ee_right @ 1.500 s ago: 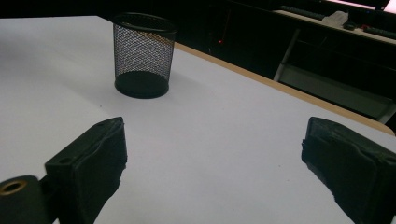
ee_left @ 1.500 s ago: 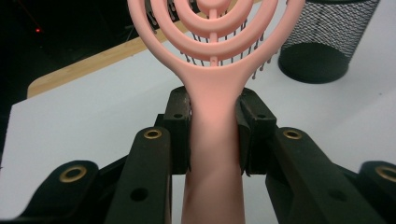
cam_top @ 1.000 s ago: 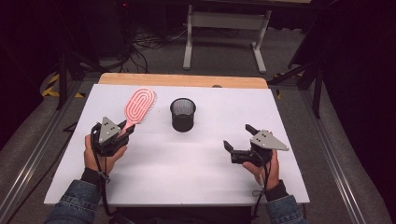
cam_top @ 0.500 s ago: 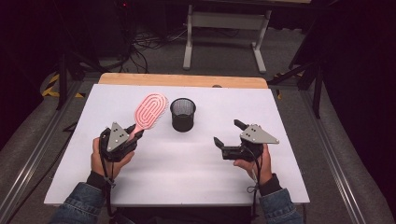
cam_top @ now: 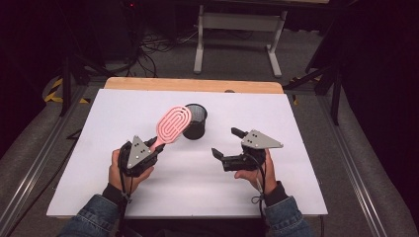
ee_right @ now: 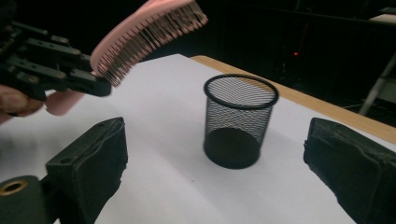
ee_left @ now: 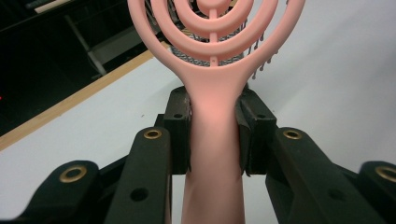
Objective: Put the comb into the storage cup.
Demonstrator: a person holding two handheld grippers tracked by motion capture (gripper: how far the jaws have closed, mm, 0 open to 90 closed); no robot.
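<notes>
- The left gripper (cam_top: pixel 150 146) is clamped on the handle of the pink hairbrush (cam_top: pixel 174 123); in the left gripper view the pads (ee_left: pixel 179 130) press the handle from both sides.
- The brush's long axis runs up and away from those fingers, its head raised over the near rim of the black mesh cup (cam_top: pixel 195 122).
- The right gripper (cam_top: pixel 225 148) stands with jaws wide apart and nothing between them, the cup straight ahead and clear of both pads (ee_right: pixel 91 161).
- Judged from this, the left hand is nearer; the brush must tip handle-down into the cup.
</notes>
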